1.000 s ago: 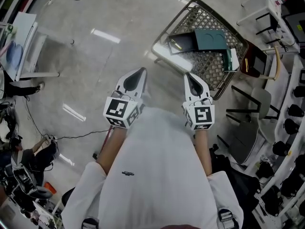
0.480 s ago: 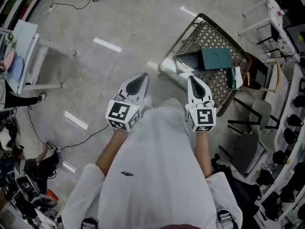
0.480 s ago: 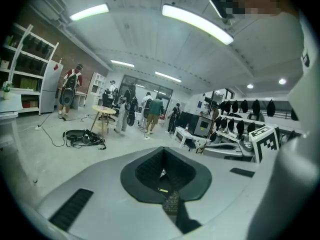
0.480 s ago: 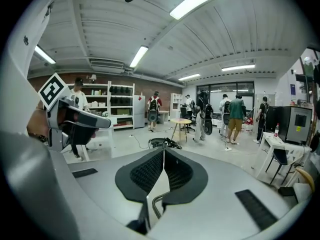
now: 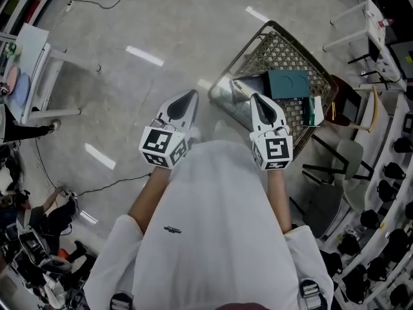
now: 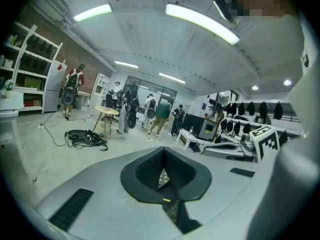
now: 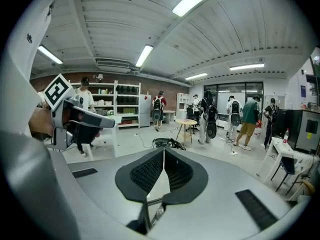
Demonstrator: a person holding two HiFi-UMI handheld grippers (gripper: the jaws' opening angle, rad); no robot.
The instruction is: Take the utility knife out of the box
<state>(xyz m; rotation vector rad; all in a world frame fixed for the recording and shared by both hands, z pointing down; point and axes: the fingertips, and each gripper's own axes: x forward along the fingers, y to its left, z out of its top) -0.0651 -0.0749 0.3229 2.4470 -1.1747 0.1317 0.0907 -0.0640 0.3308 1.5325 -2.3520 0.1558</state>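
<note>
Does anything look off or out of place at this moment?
Nothing looks damaged or spilled. The left gripper and right gripper are shut and empty, held in front of the person's torso near the wire basket with its dark green box. No utility knife shows.

I find no legible text anywhere. Small dark mark on the white shirt (image 5: 172,229): too tiny to read. Faint mark on the green box (image 5: 288,84): unreadable.
</note>
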